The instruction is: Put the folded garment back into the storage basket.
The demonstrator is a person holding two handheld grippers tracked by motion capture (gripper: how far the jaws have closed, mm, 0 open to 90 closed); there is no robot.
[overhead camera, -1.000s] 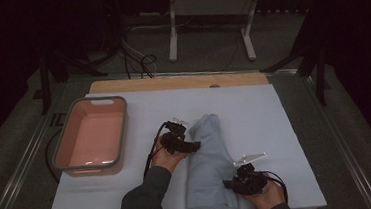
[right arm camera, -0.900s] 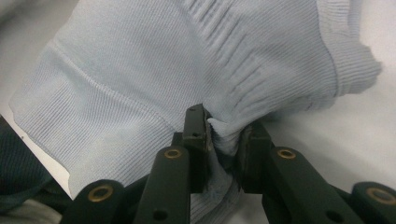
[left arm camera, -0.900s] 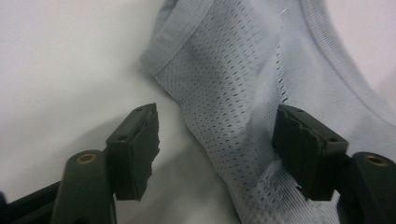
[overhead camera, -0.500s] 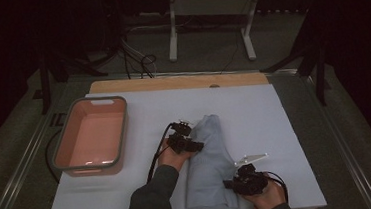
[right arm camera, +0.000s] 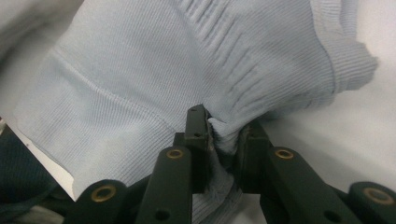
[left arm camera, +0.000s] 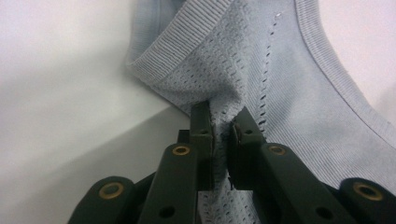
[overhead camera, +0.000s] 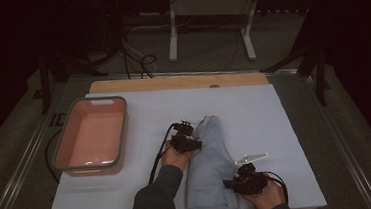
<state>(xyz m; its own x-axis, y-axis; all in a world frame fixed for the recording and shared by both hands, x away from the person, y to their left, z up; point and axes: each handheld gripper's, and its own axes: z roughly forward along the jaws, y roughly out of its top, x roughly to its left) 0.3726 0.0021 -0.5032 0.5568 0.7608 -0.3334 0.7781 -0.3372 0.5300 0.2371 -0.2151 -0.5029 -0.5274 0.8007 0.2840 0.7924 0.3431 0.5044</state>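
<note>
The left tongs (overhead camera: 190,143) sit at the left edge of the light blue garment (overhead camera: 209,168), near its upper end in the high view. Their jaws have just been closing and now pinch a fold of the knit fabric; the left gripper view shows the left tongs (left arm camera: 220,135) with the two pads nearly together and a ridge of the open-weave cloth drawn up between them, just below a ribbed hem of the garment (left arm camera: 280,84). The right tongs (overhead camera: 234,183) are at the lower right part of the garment, close to the near edge of the table (overhead camera: 253,104). In the right gripper view the right tongs (right arm camera: 223,135) are closed on a bunched fold of the garment (right arm camera: 140,79), the fabric gathered in pleats that fan out from the pinch point. Both sets of tongs therefore grip the same garment, one at each end, well apart from each other. The garment lies lengthwise on the white table surface, folded into a long narrow shape. A pink tub (overhead camera: 92,137) with a grey rim stands on the left part of the table, apart from the garment and both tongs.
</note>
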